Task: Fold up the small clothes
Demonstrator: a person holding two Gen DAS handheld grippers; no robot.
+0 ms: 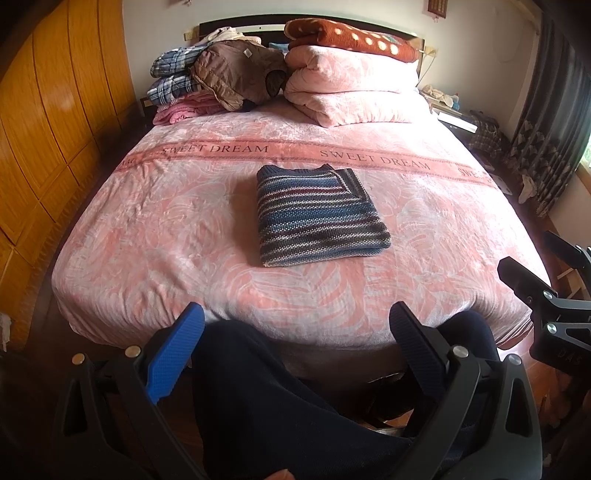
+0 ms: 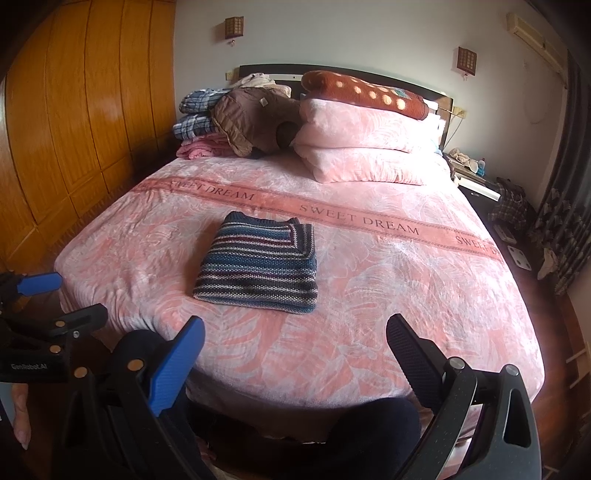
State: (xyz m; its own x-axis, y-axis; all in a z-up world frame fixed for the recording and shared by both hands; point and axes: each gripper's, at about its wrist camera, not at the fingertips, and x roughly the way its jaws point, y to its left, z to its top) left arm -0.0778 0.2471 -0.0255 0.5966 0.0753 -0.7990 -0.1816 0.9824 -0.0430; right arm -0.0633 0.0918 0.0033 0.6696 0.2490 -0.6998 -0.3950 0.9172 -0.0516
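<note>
Both tools wide open, empty: left tool (image 1: 295, 332), right tool (image 2: 295, 343).
Folded striped sweater (image 1: 317, 216) straight ahead mid-bed (image 1: 147, 221), long axis running away, slightly nearer left.

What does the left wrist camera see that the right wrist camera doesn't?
Only the left wrist view shows the right gripper at its right edge and a window strip. Only the right wrist view shows two wall lamps, a white scale on the floor, and the left gripper from the side. Both show the folded striped sweater on the pink bed, with both grippers open and empty.
</note>
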